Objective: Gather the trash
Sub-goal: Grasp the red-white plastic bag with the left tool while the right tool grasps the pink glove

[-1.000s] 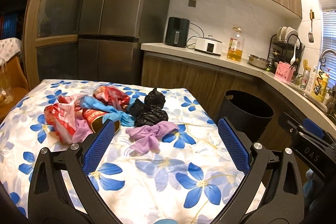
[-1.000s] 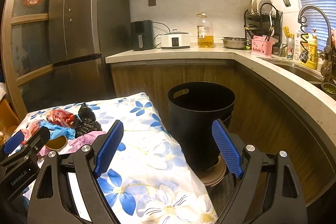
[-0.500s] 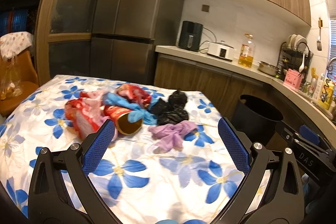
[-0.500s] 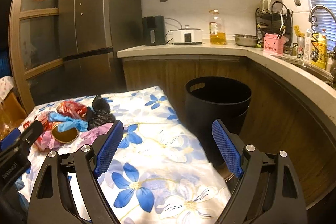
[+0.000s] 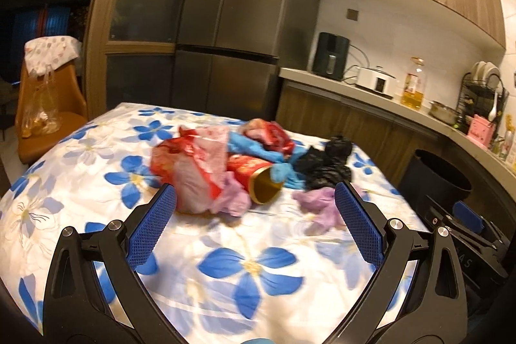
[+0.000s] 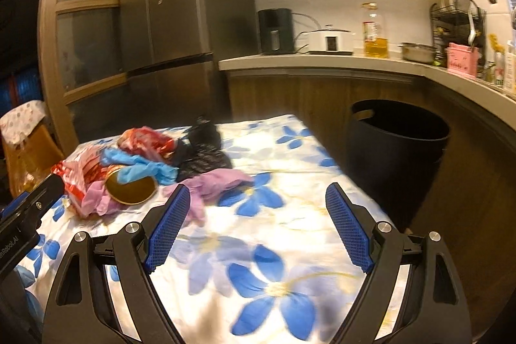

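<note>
Left wrist view, far left: orange chair [image 5: 48, 118] carrying a clear bag, cut off at the edge of the right wrist view. Centre: left tongs [image 5: 254, 211] released, jaws wide apart, holding nothing, poised above the floral-clothed bench [image 5: 251, 266]. Ahead of them, trash heaped on the bench: red-and-pink wrapper [image 5: 190, 166], red can [image 5: 258, 179] lying with gold end forward, blue glove [image 5: 258, 150], black bag [image 5: 325, 163], purple glove [image 5: 317, 202]. Right: black bin [image 5: 435, 179] partly seen beyond the bench edge.

Right wrist view: right tongs [image 6: 254, 221] likewise released and empty, over bare cloth [image 6: 274, 247] to the right of the heap. Purple glove [image 6: 213, 186] just beyond the left pad. Bin [image 6: 396, 150] seen whole, standing beside the bench, open-topped. Left edge: body of the left tongs.
</note>
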Motion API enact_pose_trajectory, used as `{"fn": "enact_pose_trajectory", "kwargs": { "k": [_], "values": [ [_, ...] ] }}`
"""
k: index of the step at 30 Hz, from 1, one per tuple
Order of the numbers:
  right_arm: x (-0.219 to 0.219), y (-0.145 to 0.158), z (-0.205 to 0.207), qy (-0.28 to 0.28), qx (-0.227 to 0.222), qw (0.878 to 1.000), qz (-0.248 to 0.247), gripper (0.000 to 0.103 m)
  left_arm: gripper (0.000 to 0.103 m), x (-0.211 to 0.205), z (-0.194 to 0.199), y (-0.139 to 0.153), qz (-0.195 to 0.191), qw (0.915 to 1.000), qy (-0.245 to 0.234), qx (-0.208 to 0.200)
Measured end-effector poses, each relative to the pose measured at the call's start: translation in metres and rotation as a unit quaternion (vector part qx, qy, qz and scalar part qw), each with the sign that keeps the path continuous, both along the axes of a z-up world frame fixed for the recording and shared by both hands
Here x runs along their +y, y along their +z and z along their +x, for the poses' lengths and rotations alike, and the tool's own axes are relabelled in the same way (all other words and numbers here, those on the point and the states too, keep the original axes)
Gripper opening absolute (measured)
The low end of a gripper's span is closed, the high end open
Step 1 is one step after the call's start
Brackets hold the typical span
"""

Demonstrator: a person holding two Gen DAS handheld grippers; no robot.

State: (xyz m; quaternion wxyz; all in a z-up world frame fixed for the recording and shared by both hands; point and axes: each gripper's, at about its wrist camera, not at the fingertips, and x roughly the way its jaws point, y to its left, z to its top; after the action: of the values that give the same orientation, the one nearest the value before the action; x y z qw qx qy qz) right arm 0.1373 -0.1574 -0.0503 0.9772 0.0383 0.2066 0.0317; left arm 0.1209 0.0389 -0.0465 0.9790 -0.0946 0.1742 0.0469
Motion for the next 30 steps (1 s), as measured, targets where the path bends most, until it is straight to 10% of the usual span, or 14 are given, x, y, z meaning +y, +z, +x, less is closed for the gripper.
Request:
{"fn": "enact_pose_trajectory", "kwargs": {
  "k": [21,30],
  "values": [
    [0.046,-0.049,0.095,0.000,0.076,0.997,0.011,0.063,0.097,0.053,0.048,-0.012,-0.008,0.9981,0.061,0.009],
    [0.051,-0.057,0.100,0.018,0.096,0.995,0.007,0.022,0.091,0.061,0.057,-0.019,-0.023,0.9982,0.051,0.022]
  ]
}}
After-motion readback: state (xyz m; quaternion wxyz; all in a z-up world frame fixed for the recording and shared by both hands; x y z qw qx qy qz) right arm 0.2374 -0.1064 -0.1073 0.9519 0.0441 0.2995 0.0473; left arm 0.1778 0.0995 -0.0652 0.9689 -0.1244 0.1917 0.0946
